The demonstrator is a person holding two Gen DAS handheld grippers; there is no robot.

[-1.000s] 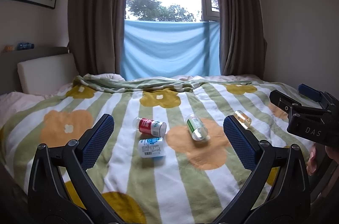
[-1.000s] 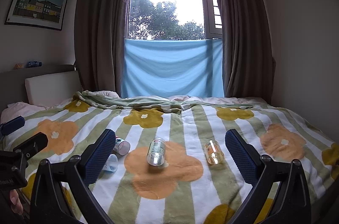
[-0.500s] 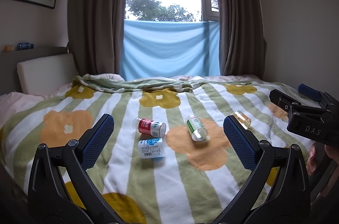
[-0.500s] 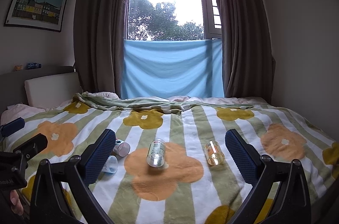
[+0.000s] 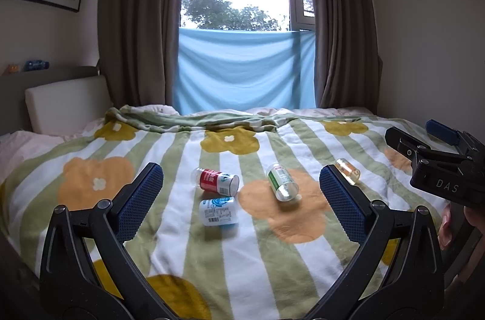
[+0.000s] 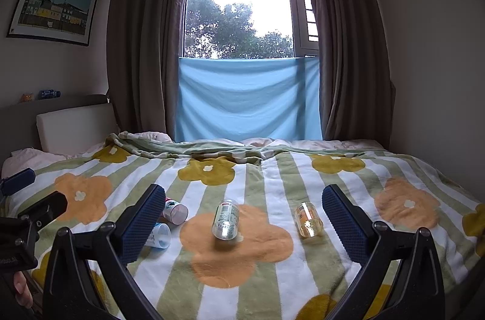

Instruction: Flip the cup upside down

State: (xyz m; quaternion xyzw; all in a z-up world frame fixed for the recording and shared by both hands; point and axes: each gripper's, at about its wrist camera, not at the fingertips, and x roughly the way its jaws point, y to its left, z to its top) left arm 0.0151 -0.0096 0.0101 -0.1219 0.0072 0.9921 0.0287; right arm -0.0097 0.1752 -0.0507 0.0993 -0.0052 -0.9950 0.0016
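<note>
Several small clear cups lie on their sides on the flowered blanket. In the left wrist view there is a red-labelled cup (image 5: 216,181), a blue-labelled cup (image 5: 219,211), a green-labelled cup (image 5: 282,185) and an orange-labelled cup (image 5: 348,171). The right wrist view shows the same red-labelled cup (image 6: 175,211), blue-labelled cup (image 6: 159,235), green-labelled cup (image 6: 225,219) and orange-labelled cup (image 6: 307,219). My left gripper (image 5: 241,200) is open and empty, short of the cups. My right gripper (image 6: 242,218) is open and empty, also short of them.
The striped flower blanket (image 5: 242,259) covers a bed. A white headboard cushion (image 5: 66,105) stands at the left. Brown curtains and a window with a blue cloth (image 5: 245,74) are behind. The right gripper's body (image 5: 439,165) shows at the right edge of the left view.
</note>
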